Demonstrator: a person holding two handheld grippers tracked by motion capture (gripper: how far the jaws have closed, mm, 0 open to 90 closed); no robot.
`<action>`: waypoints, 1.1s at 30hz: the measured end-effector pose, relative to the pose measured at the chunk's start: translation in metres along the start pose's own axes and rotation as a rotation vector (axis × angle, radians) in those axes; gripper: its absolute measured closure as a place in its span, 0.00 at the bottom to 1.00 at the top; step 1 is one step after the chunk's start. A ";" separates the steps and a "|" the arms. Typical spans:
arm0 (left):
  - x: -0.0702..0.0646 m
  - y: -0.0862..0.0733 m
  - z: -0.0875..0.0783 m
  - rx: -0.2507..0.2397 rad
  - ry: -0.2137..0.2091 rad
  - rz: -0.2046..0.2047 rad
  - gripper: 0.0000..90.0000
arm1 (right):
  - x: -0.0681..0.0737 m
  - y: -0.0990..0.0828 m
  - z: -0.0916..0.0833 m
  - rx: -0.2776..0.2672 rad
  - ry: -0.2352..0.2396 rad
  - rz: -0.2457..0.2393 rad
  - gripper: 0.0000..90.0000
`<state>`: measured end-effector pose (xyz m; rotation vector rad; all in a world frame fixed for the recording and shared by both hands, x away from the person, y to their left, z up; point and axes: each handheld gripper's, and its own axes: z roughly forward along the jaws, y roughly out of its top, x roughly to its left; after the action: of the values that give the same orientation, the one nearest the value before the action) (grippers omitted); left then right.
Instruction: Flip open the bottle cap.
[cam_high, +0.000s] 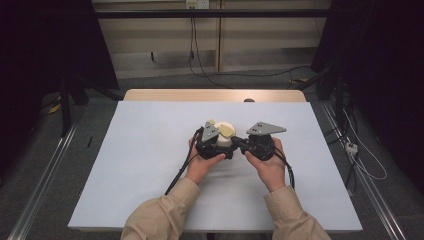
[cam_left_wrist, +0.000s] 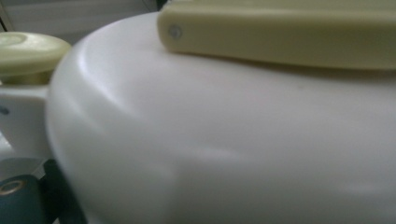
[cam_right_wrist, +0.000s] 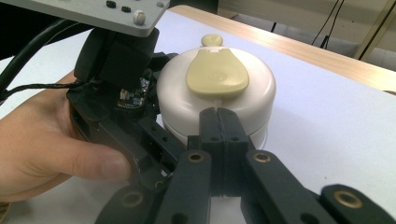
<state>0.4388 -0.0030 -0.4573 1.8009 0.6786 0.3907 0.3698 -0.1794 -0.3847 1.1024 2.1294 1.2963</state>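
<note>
the right hand-held gripper (cam_right_wrist: 219, 122) has its two black jaws pressed flat together with nothing between them, the tips just in front of the white round container (cam_right_wrist: 219, 98), close to its side wall. the left hand-held gripper (cam_high: 216, 146) sits hard against the container's other side; whether its jaws clamp the container i cannot tell. the container stands upright near the middle of the tabletop (cam_high: 150, 165), between the two grippers, a pale yellow tab (cam_right_wrist: 217, 74) lying flat on its lid. this looks like the steadying step before the lid is worked. next, i judge, the right jaws must open and catch the tab's edge while the left braces the body.
</note>
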 end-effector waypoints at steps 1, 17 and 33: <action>0.000 0.000 0.000 0.000 0.002 0.001 0.06 | 0.000 0.001 0.000 -0.001 0.000 -0.004 1.00; 0.000 0.000 0.000 0.003 0.000 0.000 0.06 | 0.002 0.010 0.001 -0.020 -0.006 -0.017 1.00; 0.000 0.000 0.000 0.005 -0.001 0.005 0.05 | 0.003 0.014 0.004 -0.035 -0.003 -0.025 1.00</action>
<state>0.4388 -0.0030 -0.4574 1.8079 0.6750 0.3921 0.3767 -0.1717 -0.3739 1.0601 2.1039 1.3143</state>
